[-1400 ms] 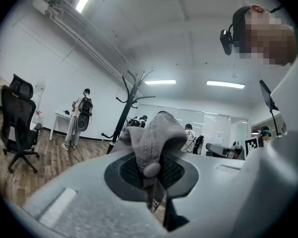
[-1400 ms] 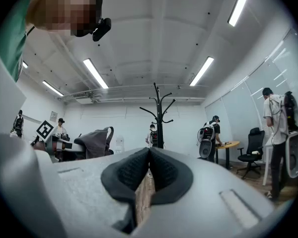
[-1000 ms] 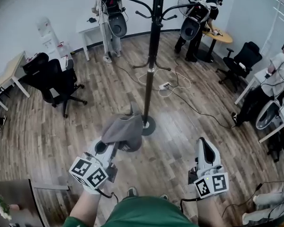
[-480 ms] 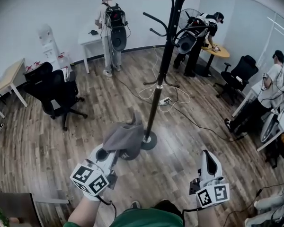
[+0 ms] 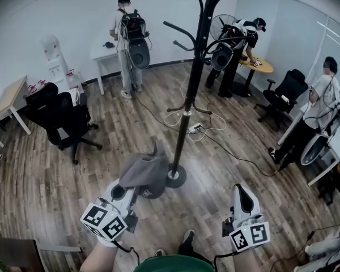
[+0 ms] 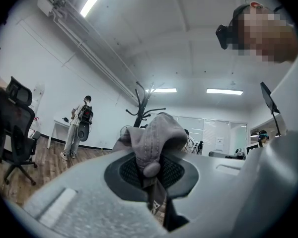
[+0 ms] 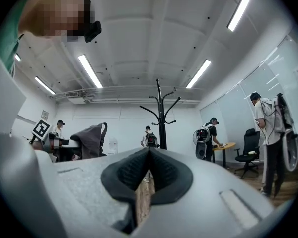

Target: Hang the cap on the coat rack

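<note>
My left claw (image 5: 133,187) is clenched on a fold of the grey cap (image 5: 148,169). It pinches the cloth at one edge, so the crown stands clear of the jaws, free to drop over a hook. The cap sits low, near the base of the coat rack (image 5: 185,103) and well below its hooks. My right claw (image 5: 242,192) is closed on nothing and held aside, out of the way.

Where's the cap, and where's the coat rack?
cap (image 5: 147,169): head view, on its grey top.
coat rack (image 5: 194,67): head view, midway up the black pole.
</note>
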Tool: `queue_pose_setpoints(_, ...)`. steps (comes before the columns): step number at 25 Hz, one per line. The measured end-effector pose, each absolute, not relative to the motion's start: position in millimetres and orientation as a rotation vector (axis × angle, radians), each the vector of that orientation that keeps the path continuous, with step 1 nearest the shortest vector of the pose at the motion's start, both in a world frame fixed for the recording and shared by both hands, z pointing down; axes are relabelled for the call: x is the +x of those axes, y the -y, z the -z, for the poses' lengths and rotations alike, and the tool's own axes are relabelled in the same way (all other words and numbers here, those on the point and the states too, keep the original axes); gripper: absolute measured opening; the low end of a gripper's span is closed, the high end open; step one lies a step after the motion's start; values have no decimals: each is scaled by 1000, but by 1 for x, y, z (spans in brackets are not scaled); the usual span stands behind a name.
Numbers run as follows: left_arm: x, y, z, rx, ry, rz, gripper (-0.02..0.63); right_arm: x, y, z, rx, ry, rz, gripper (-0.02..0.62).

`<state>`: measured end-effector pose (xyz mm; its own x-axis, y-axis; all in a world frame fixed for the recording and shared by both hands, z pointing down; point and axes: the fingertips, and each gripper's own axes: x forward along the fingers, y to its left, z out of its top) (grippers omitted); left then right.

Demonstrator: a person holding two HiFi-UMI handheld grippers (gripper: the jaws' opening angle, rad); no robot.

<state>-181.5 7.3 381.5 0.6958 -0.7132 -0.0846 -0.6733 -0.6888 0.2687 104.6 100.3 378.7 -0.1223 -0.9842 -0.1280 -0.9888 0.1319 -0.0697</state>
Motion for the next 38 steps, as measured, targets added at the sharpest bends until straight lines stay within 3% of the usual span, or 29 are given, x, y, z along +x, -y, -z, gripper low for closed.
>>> queue_pose_setpoints(19, -89, 112, -347, 2755, 1377, 259, 34, 200, 54, -346, -1806, -2372, -208, 2)
queue_pose_setpoints(38, -58, 149, -344, 2689, 1539, 202, 34, 230, 107, -356, -1589, -2426, -21, 2)
